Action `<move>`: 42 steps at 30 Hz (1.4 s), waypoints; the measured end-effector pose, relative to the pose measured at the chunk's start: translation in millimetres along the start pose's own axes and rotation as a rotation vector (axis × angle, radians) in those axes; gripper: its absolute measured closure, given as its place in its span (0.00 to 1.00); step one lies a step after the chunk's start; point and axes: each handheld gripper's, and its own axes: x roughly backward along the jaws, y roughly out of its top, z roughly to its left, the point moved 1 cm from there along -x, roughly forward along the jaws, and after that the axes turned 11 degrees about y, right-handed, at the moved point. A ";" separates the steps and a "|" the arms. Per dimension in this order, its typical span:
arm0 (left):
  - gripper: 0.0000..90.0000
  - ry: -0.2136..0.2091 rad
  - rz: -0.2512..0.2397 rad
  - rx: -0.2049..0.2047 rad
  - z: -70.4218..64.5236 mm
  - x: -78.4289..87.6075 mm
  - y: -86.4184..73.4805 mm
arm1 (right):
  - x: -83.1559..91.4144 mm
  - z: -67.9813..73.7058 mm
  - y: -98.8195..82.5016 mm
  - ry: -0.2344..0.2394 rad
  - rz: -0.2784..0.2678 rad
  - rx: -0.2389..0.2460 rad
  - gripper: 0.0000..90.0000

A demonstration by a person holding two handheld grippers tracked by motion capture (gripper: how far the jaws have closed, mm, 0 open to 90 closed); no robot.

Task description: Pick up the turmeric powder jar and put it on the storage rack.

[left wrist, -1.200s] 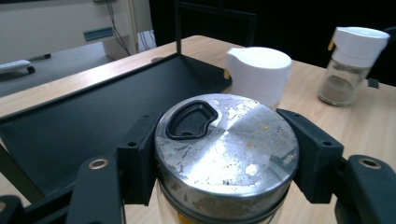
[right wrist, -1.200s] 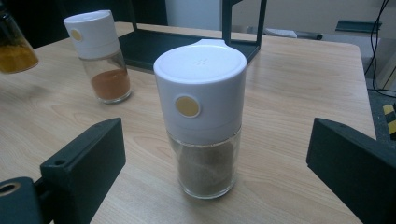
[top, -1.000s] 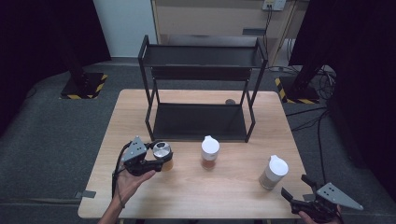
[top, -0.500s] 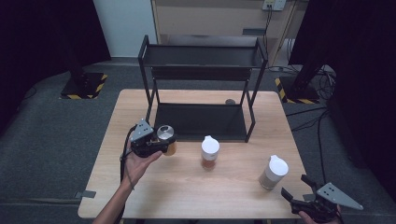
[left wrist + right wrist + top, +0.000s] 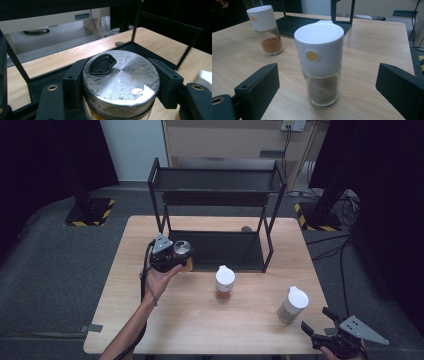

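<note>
The small glass jar with the worn round metal lid [image 5: 121, 81] is clamped between the two black jaws of the left gripper [image 5: 172, 257], which press on the lid's sides. In the high view it hangs above the wooden table [image 5: 125, 295], close to the front left corner of the black metal two-level rack [image 5: 217, 187], in front of its lower shelf.

The grip sits high, on the lid and not on the glass, so I judge that the jar could tip or slide out if the hand turns quickly. The lid is scratched metal and probably smooth. The rack's thin front post and low shelf edge are near; if the jar goes in too low, its bottom may hit the edge and be pushed out of the jaws.

The right gripper [image 5: 325, 332] rests at the near right edge of the table with its jaws spread wide, empty, on both sides of the glass shaker with a white cap and brown powder [image 5: 320, 66] without touching it. An early closing or a push forward could knock this shaker over. The second white-capped shaker with reddish powder [image 5: 224, 282] stands near the middle, apart from both grippers.
</note>
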 end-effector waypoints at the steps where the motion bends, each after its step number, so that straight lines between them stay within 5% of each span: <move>1: 0.38 0.000 0.000 0.000 0.0 0.0 0.0 | 0.0 -0.1 -0.1 0.000 0.000 0.000 0.06; 9: 0.38 0.087 0.015 -0.002 -7.4 -23.4 1.7 | -0.1 -0.2 0.1 0.003 0.001 0.001 0.06; 17: 0.38 0.131 0.022 0.001 -12.2 -40.3 -0.1 | 0.3 -0.7 -0.2 0.003 0.000 -0.001 0.06; 42: 0.38 0.193 0.071 0.025 -12.8 -72.2 -13.4 | 1.2 -1.2 -0.6 0.007 -0.004 -0.003 0.06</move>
